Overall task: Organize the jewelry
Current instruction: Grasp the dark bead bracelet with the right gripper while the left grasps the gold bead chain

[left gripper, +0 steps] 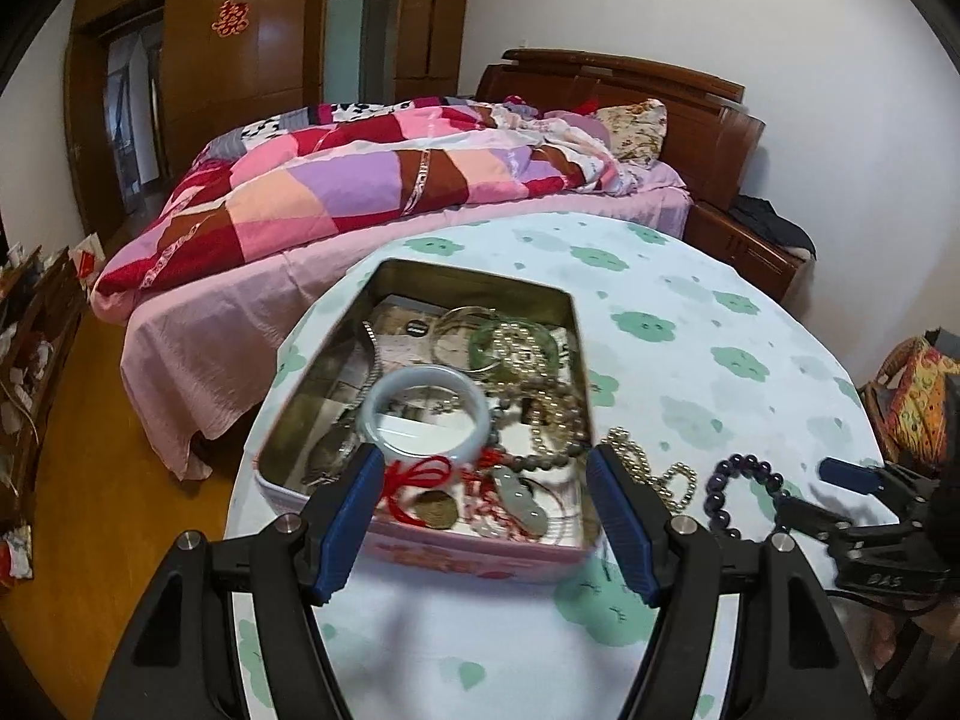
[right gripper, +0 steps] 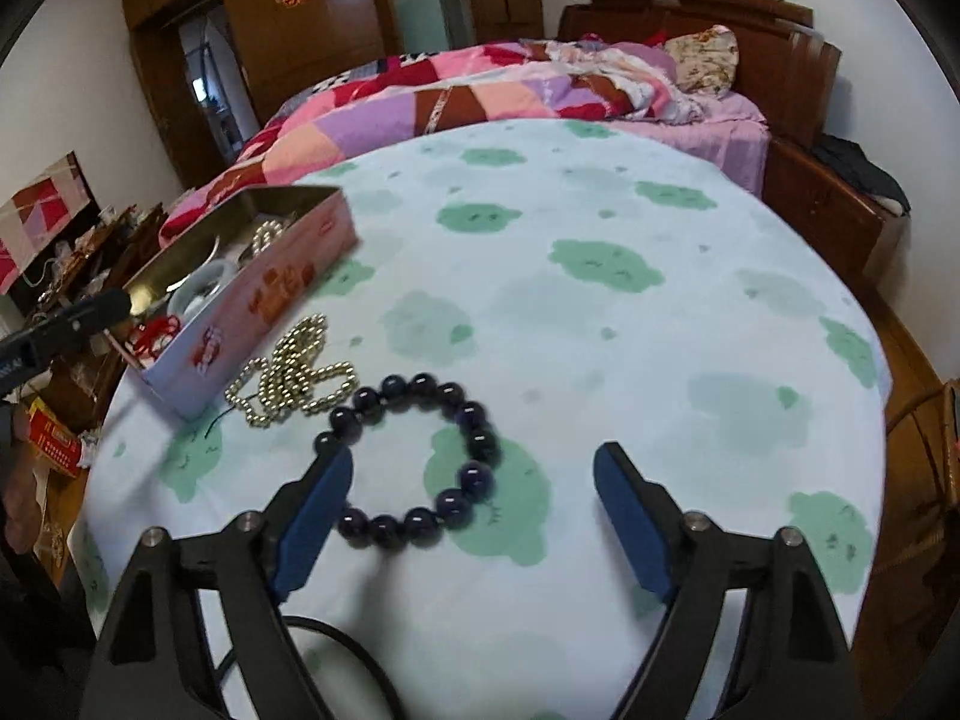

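A pink tin box [left gripper: 474,558] sits on the round table, full of jewelry: a pale jade bangle [left gripper: 427,416], pearl strands, red cord pieces and a jade pendant. My left gripper [left gripper: 485,468] is open and empty, above the box's near edge. A dark purple bead bracelet [right gripper: 414,456] and a gold pearl necklace [right gripper: 294,372] lie on the cloth right of the box [right gripper: 264,294]. My right gripper [right gripper: 474,474] is open and empty, its left finger beside the bracelet. The right gripper also shows in the left wrist view [left gripper: 840,492].
The table has a white cloth with green cloud prints [right gripper: 600,264]. A bed with a patchwork quilt [left gripper: 360,180] stands behind it. Cluttered shelves [left gripper: 30,360] are at the left. A black cable [right gripper: 336,642] runs near my right gripper.
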A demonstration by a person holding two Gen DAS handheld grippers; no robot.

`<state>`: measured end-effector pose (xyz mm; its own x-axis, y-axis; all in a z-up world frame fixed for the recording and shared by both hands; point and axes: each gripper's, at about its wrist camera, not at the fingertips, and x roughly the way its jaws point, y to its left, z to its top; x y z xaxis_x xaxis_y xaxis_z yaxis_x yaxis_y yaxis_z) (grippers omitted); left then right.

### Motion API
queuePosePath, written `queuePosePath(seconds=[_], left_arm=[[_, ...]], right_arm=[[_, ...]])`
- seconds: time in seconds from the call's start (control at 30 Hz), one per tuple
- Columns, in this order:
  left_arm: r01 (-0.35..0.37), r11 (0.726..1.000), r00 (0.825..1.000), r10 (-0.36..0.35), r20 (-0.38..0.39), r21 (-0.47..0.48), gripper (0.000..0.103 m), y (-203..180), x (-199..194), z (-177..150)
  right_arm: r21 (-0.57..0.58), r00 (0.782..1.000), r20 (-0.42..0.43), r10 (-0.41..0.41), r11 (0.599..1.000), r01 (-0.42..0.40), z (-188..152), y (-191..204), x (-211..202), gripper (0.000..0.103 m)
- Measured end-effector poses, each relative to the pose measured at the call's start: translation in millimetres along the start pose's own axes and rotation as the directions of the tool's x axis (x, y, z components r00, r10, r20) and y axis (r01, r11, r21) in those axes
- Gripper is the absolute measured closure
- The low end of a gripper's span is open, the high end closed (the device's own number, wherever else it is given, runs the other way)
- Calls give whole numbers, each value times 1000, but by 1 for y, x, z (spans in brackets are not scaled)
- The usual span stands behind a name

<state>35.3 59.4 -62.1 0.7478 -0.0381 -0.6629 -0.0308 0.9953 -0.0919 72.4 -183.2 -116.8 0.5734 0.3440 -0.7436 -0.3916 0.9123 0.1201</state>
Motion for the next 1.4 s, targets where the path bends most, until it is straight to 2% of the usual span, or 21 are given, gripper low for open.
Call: queuePosePath(seconds=[0.07, 0.13, 0.23, 0.27, 0.3, 0.43, 0.53, 0.63, 0.73, 0.77, 0.8, 0.87, 1.03, 1.13, 1.23, 1.27, 1.3, 1.4], left_arm=[[6, 1000, 1000, -6, -2, 17, 33, -6, -1, -2], [9, 1000, 1000, -9, -4, 30, 33, -12, 0, -3], [27, 998, 1000, -27, -11, 52, 33, -20, 1, -5], [31, 998, 999, -30, -11, 58, 33, -23, 1, -6], [36, 997, 999, -35, -12, 63, 33, -25, 2, -6], [50, 994, 999, -49, -15, 98, 33, -38, 1, -9], [70, 987, 997, -69, -17, 143, 33, -55, 0, -9], [93, 974, 996, -90, -26, 208, 33, -78, 4, -10], [122, 955, 992, -112, -52, 269, 33, -101, 14, -10], [122, 951, 992, -108, -64, 284, 35, -108, 20, -10], [130, 946, 991, -110, -82, 299, 43, -114, 26, -10], [137, 941, 988, -106, -115, 308, 52, -120, 38, -11], [152, 944, 975, -94, -203, 292, 55, -126, 69, -15], [148, 949, 970, -84, -230, 279, 56, -124, 81, -18], [148, 950, 971, -86, -224, 276, 56, -123, 83, -18], [152, 951, 971, -92, -223, 271, 63, -122, 83, -18], [149, 951, 972, -91, -216, 270, 97, -121, 83, -18], [174, 950, 969, -120, -214, 259, 103, -116, 75, -18]], right_arm=[[-30, 999, -10, -40, 999, 40, 0, 5, 5, 33], [-25, 998, -42, -52, 998, 51, 1, 3, 12, 50], [-61, 994, -60, -93, 994, 90, 1, 5, 20, 57], [-90, 992, -59, -115, 990, 110, 0, 9, 20, 65], [-97, 992, -58, -108, 990, 102, -1, 10, 19, 87], [-102, 990, -40, -135, 986, 130, -5, 6, 15, 87], [-48, 986, -31, -166, 985, 165, -7, -13, 9, 87], [-22, 978, -31, -208, 978, 207, -6, -30, 7, 87], [-5, 981, -21, -193, 981, 193, -7, -39, 6, 86], [-16, 979, -13, -202, 979, 202, -7, -36, 6, 86], [-26, 978, -5, -210, 977, 210, -7, -34, 6, 86], [-44, 974, 14, -224, 973, 225, -9, -30, 6, 86], [-28, 979, 16, -203, 979, 204, -10, -31, 6, 86], [-37, 978, 18, -210, 977, 210, -10, -29, 6, 85], [-38, 978, 19, -209, 977, 210, -10, -29, 5, 85], [-39, 978, 19, -208, 977, 209, -10, -28, 5, 85], [-40, 979, 21, -204, 978, 204, -10, -30, 5, 86], [-53, 984, 36, -176, 983, 177, -9, -30, 3, 87]])
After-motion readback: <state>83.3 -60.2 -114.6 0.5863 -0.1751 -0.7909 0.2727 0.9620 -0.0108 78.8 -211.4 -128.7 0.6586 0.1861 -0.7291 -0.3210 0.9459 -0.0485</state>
